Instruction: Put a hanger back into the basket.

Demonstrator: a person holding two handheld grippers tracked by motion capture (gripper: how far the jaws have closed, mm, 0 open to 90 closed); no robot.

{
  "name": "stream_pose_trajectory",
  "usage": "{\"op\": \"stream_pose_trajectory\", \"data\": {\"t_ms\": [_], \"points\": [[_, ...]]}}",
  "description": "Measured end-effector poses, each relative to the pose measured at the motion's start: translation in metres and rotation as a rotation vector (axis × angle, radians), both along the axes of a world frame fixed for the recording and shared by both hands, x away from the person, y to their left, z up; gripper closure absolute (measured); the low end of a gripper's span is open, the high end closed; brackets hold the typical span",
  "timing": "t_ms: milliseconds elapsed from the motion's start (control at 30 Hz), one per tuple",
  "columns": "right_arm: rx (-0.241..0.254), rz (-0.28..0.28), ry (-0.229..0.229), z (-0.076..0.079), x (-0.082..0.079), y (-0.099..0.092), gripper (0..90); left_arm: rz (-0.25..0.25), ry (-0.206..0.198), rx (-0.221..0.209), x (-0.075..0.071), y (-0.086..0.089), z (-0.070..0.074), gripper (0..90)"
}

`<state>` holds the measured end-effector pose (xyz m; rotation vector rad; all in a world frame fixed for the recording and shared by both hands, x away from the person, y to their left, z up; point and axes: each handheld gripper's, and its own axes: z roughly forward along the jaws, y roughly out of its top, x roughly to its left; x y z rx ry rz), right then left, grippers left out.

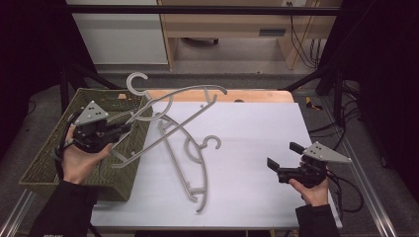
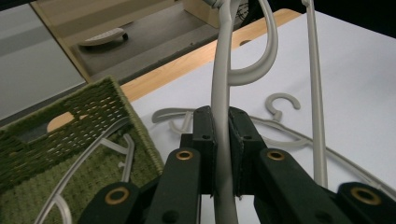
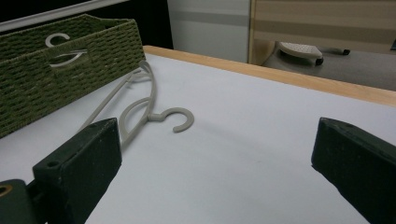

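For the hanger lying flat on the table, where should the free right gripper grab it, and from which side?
Probably the hook neck of the flat hanger, from above: the hook points toward the open right gripper, and its thin bars lie flat on the table, so jaws must straddle one.

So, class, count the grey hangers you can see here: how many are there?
3 for certain: one hanger held up by the left claw, one lying flat on the white table, and at least one in the green basket. More may be hidden inside the basket.
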<state>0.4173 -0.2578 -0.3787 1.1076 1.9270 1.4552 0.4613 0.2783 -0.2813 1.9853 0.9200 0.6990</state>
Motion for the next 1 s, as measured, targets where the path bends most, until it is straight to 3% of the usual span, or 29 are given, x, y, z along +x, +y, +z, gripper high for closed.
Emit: {"op": "stream_pose_trajectory", "data": {"t_ms": [33,433,667,1000], "points": [[0.001,0.000,0.000,0.000,0.000,0.000,1.8,0.011,0.013,-0.002,0.001,0.003,0.000,82.6],[-0.005,0.002,0.005,-0.001,0.001,0.000,1.8,0.098,0.005,0.022,0.014,0.046,0.002,82.6],[-0.008,0.003,0.007,-0.002,0.002,0.001,1.8,0.147,-0.001,-0.010,0.015,0.074,-0.001,82.7],[-0.008,-0.003,0.013,-0.003,0.003,0.001,1.8,0.180,0.005,0.028,0.016,0.105,-0.005,82.7]]}}
